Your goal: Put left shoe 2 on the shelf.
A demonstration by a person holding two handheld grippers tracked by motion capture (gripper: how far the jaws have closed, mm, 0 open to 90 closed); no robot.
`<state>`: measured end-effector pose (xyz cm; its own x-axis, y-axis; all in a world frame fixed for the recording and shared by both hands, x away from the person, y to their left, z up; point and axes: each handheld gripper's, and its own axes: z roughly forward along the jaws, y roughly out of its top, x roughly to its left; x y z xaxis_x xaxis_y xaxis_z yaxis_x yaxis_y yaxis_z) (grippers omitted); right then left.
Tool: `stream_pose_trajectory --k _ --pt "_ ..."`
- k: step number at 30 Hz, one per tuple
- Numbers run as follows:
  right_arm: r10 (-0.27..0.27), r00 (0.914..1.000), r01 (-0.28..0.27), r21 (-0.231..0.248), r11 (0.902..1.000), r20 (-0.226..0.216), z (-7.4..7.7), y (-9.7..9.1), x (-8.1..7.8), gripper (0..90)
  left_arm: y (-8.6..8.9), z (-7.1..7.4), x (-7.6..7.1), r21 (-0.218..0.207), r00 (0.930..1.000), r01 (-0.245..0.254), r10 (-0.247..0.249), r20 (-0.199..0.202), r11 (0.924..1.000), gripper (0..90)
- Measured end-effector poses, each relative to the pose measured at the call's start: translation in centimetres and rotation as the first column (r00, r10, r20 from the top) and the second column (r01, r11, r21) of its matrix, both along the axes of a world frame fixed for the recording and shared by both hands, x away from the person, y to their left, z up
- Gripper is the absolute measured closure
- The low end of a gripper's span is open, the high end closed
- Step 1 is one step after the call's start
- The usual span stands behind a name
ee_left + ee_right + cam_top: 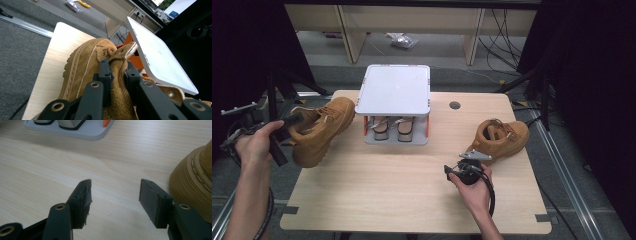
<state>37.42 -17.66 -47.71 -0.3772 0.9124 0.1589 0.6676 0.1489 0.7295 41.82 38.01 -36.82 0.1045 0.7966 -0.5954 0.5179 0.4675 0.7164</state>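
A tan suede boot (319, 131) hangs tilted over the table's left edge, toe towards the rack. My left gripper (292, 122) is shut on it at the heel end. In the left gripper view the gripper (117, 67) pinches an upright suede flap of the boot (82, 65). The second tan boot (502, 137) stands on the table at the right. My right gripper (471, 159) rests just in front of it, low over the wood. Its jaws (115, 188) stand open with nothing between them, and that boot's sole (190, 182) is at their right.
A two-level shoe rack with a white top (394, 90) stands at the table's back centre, with two shoes (389, 127) on its lower shelf (75, 132). A round cable hole (455, 105) lies right of it. Bare wood (387, 185) spreads across the front.
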Motion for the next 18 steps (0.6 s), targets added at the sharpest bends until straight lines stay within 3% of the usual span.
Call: stream_pose_trajectory --k 1,4,9,14,18 --pt "0.002 1.0 -0.002 -0.014 0.9999 0.0 0.05 -0.08 -0.03 44.2 -0.08 0.03 0.07 0.003 1.0 0.0 0.0 0.0 1.0 80.1" --pt "0.002 1.0 -0.002 0.006 1.0 -0.001 -0.02 -0.04 -0.02 44.2 -0.21 0.13 0.25 0.004 1.0 0.003 -0.003 0.001 1.0 80.1" --pt "-0.001 0.9999 0.001 -0.019 0.9998 0.015 0.07 -0.23 0.02 44.1 -0.4 0.28 0.49 0.001 1.0 0.004 -0.004 0.0 1.0 80.1" --pt "-0.018 0.9996 0.019 0.007 0.9998 -0.019 0.11 0.04 -0.17 44.2 -0.54 0.6 0.73 0.0 1.0 0.004 -0.004 0.006 1.0 80.1" --pt "-0.001 1.0 0.001 -0.009 1.0 0.0 0.04 -0.18 -0.01 44.2 -0.58 0.86 0.89 -0.003 0.9999 0.002 -0.001 0.012 1.0 80.1"
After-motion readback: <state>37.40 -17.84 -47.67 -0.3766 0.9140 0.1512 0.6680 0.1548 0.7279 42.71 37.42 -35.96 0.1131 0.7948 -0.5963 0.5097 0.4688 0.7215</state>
